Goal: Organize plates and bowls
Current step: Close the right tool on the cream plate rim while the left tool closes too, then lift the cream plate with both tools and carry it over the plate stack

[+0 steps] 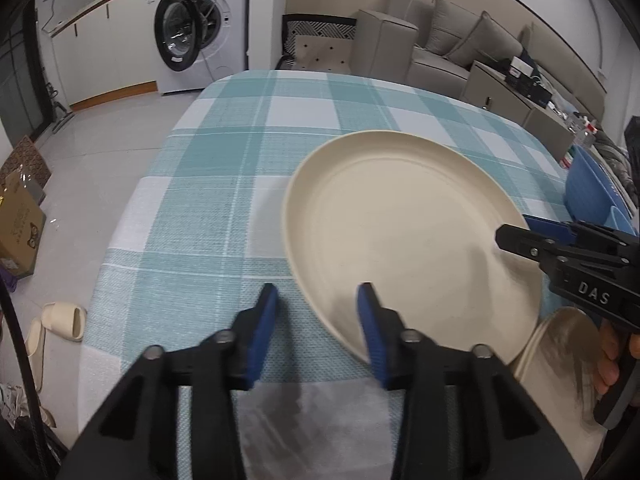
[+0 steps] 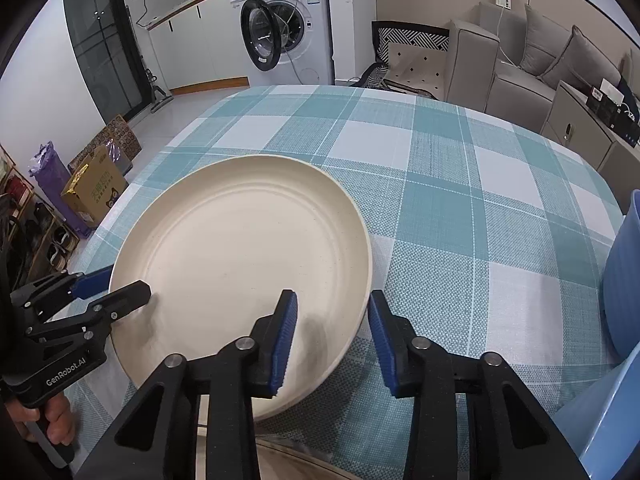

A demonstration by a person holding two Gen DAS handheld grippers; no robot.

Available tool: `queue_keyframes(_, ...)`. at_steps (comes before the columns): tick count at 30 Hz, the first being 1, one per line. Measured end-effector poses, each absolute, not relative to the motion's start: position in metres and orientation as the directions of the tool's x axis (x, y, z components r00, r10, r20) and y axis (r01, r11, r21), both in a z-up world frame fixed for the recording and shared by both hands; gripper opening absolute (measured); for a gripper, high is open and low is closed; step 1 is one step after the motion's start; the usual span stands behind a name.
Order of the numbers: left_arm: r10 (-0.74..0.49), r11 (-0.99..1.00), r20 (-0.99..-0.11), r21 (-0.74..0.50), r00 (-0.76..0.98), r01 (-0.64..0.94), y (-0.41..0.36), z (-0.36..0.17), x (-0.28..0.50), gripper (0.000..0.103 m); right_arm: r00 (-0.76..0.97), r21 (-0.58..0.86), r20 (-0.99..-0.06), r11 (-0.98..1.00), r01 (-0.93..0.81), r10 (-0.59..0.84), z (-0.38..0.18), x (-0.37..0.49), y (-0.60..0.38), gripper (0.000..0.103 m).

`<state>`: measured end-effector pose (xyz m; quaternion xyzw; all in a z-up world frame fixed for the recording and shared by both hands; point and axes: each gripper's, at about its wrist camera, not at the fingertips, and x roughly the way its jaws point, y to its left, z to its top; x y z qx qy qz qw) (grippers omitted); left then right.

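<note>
A large cream plate (image 1: pixel 400 232) (image 2: pixel 240 248) lies over the checked tablecloth (image 1: pixel 240 160), and both grippers hold its rim. My left gripper (image 1: pixel 316 320) (image 2: pixel 120 284) is shut on the near-left rim, one blue pad inside the plate and one outside. My right gripper (image 2: pixel 332 320) (image 1: pixel 520 228) is shut on the near-right rim in the same way. A second cream dish (image 1: pixel 560 344) shows partly under the plate's near edge. A blue bowl (image 1: pixel 588 196) (image 2: pixel 624 280) stands at the right.
A pale blue dish (image 2: pixel 600 408) lies near the front right corner. The table's left edge drops to a tiled floor with slippers (image 1: pixel 60 320) and a cardboard box (image 1: pixel 16 236). A washing machine (image 1: pixel 196 28) and a grey sofa (image 1: pixel 460 40) stand beyond the table.
</note>
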<state>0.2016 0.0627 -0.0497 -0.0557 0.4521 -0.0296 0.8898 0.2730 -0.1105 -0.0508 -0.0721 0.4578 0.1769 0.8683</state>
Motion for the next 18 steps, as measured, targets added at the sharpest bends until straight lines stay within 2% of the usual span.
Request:
queue_keyframes(3,-0.077,0.996,-0.805,-0.087,0.588,0.011,0.056,-0.048,0.201,0.027,0.526,0.029,-0.816,0.927,-0.375,0.238,-0.050,0.271,-0.110,0.033)
queue_keyframes(18,-0.058,0.996,-0.790,-0.087,0.610,-0.018,0.059,-0.038,0.197,0.027,0.551,0.048,-0.790,0.922,-0.384,0.270,-0.036,0.262,-0.111,0.033)
